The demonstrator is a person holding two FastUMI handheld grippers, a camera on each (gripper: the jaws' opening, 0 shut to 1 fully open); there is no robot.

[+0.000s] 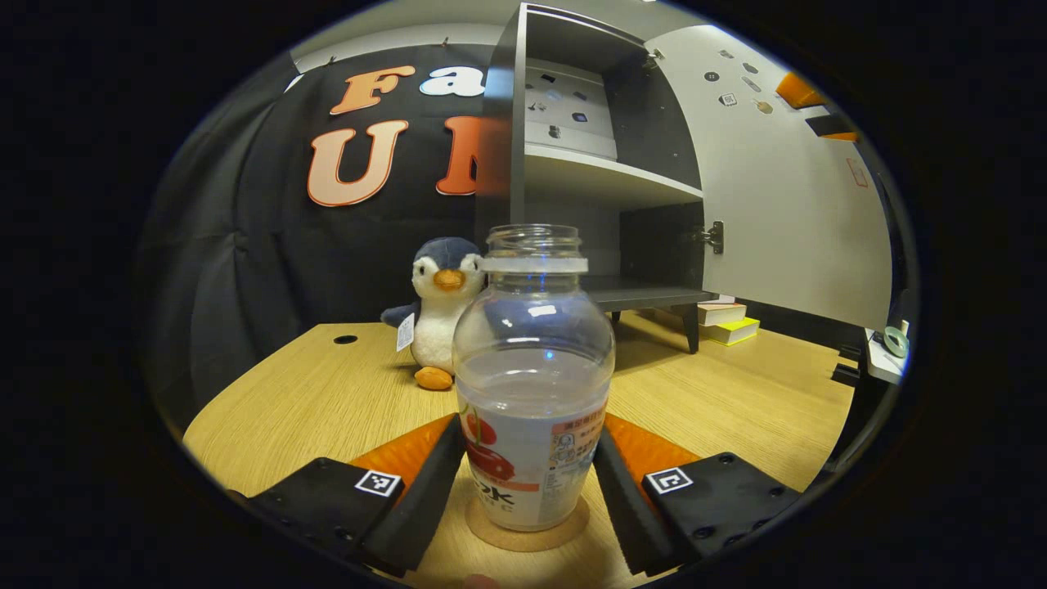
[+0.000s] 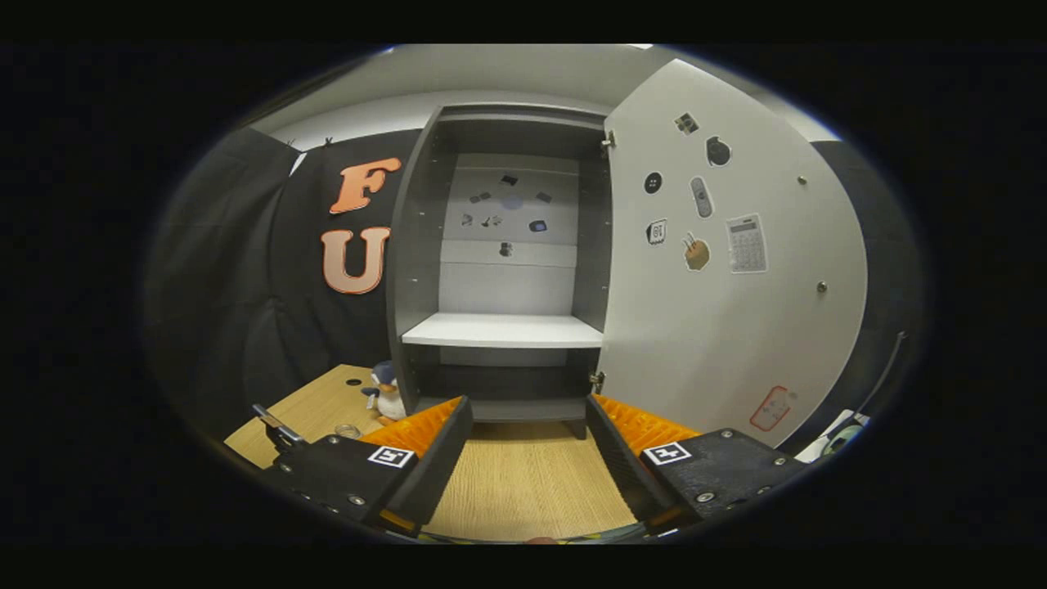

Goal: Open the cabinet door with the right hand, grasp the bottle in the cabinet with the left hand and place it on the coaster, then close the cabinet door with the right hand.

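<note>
— Left of centre on the wooden table [image 1: 311,393]?
— A plush penguin [image 1: 440,315] sat upright, tag at its side.
— Farther right?
— Stacked books [image 1: 726,321] lay low, roll of tape [image 1: 896,340] beyond.

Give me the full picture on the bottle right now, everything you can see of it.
The bottle is clear plastic with a wide threaded neck, no cap on it, and a printed label round its lower half. It looks empty. It stands upright on the round cork-like coaster on the wooden table, between the left gripper fingers, which sit close against its label sides; whether they press on it is unclear.
</note>
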